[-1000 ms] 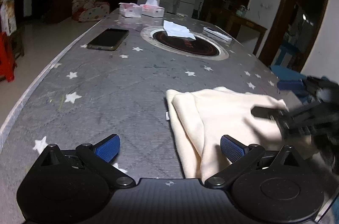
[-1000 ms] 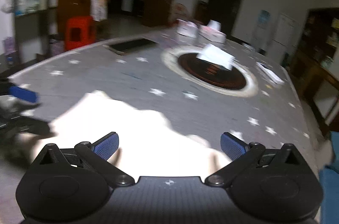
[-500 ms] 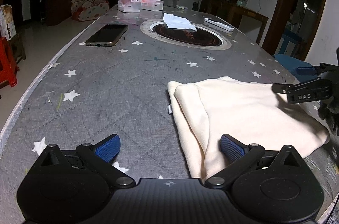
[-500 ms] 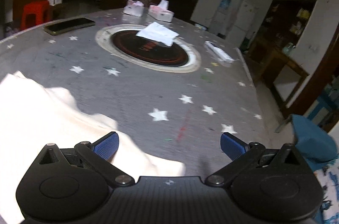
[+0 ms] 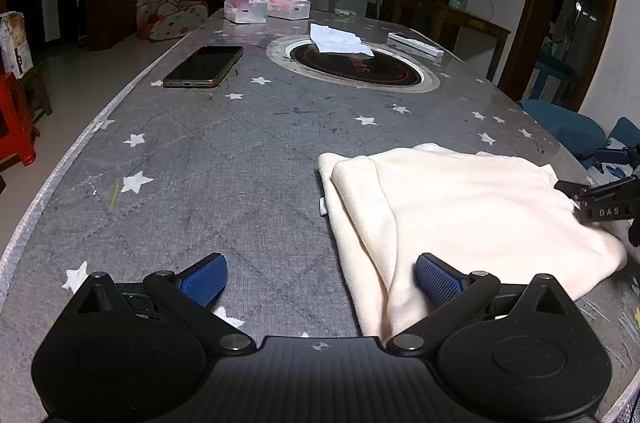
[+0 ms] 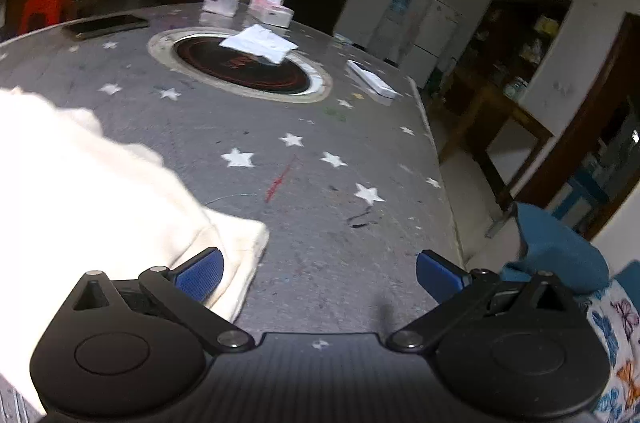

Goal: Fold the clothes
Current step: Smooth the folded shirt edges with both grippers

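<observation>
Cream garment point(image 5: 460, 211), folded into a thick layered pad, is lying on the near right part of the bench point(image 5: 240, 159), its rounded folded edge facing left and a small white tag showing at that edge; in the right wrist view the same garment point(image 6: 88, 191) is filling the lower left, one squared corner resting flat on the star-printed grey covering. Left gripper point(image 5: 320, 279) is sitting low over the bench with its jaws spread wide and nothing between them; its right blue pad point(image 5: 436, 279) is lying over the garment's near fold, its left pad above bare covering. Right gripper point(image 6: 318, 273) is likewise standing wide and empty; its left blue pad point(image 6: 200, 273) is lying over the garment's corner, its right pad above bare bench near the edge; in the left wrist view it is appearing at the far right, at the garment's right side. Farther along the bench, a dark phone point(image 5: 204, 66) is lying flat at the left; a round inset hotplate point(image 5: 354, 65) is carrying a crumpled white tissue point(image 5: 338, 40); two tissue boxes point(image 5: 266, 8) are standing side by side at the far end.
</observation>
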